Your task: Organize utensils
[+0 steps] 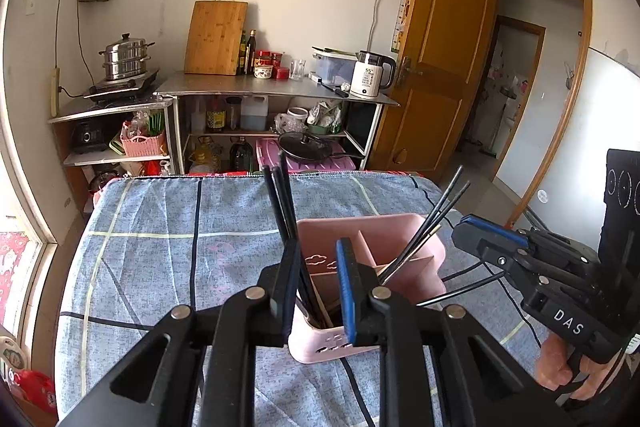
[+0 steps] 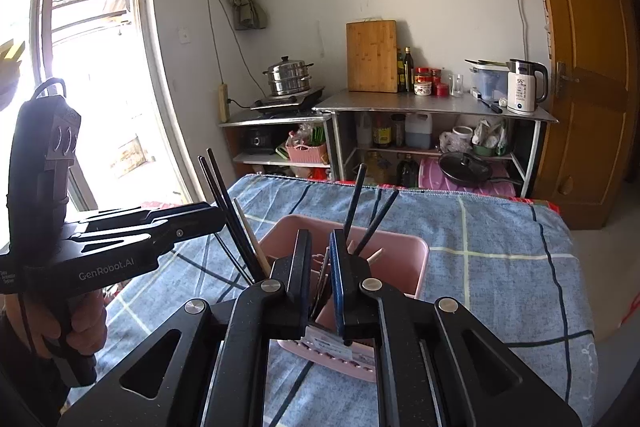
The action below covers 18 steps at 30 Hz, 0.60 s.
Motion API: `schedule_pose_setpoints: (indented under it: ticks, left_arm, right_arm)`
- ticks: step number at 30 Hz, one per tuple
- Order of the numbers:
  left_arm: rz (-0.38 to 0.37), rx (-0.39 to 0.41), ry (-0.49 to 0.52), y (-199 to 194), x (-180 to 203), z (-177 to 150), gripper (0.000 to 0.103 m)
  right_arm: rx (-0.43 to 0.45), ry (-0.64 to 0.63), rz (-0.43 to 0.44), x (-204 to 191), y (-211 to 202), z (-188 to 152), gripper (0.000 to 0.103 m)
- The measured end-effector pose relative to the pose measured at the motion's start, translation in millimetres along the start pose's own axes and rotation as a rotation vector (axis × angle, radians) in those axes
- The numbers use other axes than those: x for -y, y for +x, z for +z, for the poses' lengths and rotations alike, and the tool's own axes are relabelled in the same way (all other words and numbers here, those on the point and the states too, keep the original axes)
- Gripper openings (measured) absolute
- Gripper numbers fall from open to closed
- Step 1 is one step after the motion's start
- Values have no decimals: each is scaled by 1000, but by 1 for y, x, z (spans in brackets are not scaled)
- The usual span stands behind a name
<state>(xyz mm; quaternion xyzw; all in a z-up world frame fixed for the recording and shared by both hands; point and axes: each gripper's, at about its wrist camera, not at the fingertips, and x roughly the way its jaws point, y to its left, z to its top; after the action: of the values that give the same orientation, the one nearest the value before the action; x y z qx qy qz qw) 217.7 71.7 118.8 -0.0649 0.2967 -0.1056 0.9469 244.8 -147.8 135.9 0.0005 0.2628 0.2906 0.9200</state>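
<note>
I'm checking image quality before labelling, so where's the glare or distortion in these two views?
Right wrist view: the window is blown out white, leaving the left gripper dark against it. Left wrist view: even light, chopsticks sharp. Both bend the edges, curving the door.

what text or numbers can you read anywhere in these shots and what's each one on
"DAS": on the body of the right gripper, seen from the left wrist.
"GenRobot.AI": on the side of the left gripper, seen from the right wrist.
"55": on the display of the white kettle on the steel counter.
Small print below the 55, bottle labels and the wall chart by the door: too small to read.
</note>
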Motion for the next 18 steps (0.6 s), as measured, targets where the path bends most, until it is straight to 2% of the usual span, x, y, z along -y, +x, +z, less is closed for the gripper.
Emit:
schedule_pose_setpoints:
  ticks: [7, 18]
  left_arm:
    - [22, 53, 11, -31, 7, -11, 24]
    - [33, 121, 38, -78, 36, -57, 36]
  right_arm:
    - [35, -12, -13, -2, -33, -8, 11]
    - [76, -20, -32, -13, -86, -44, 12]
